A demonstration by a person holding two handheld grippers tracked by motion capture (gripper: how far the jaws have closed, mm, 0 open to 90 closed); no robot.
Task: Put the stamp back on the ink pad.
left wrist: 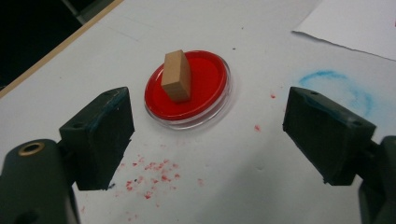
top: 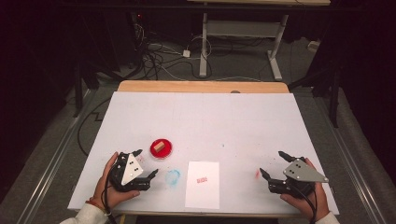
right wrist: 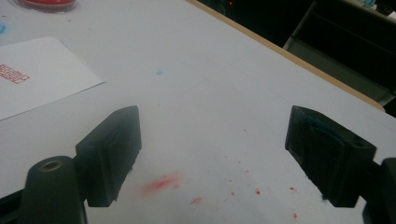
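Note:
A small wooden block (top: 159,146) (left wrist: 177,76) stands upright in a round red ink dish (top: 162,148) (left wrist: 205,79) at the table's front left. My left gripper (top: 144,163) (left wrist: 208,135) rests just in front of the dish, open, nothing between its black jaws. A white sheet of paper (top: 202,184) (right wrist: 32,79) bearing a small red stamp mark (top: 201,179) (right wrist: 13,74) lies at the front middle. My right gripper (top: 275,164) (right wrist: 212,154) stands open over bare table at the front right.
A smudged blue ring (top: 173,177) (left wrist: 341,86) marks the white table cover (top: 205,121) between dish and paper. Red ink specks (left wrist: 149,172) (right wrist: 161,183) lie near both grippers. The wooden far table edge (top: 201,86) and a floor with cables and a desk frame lie beyond.

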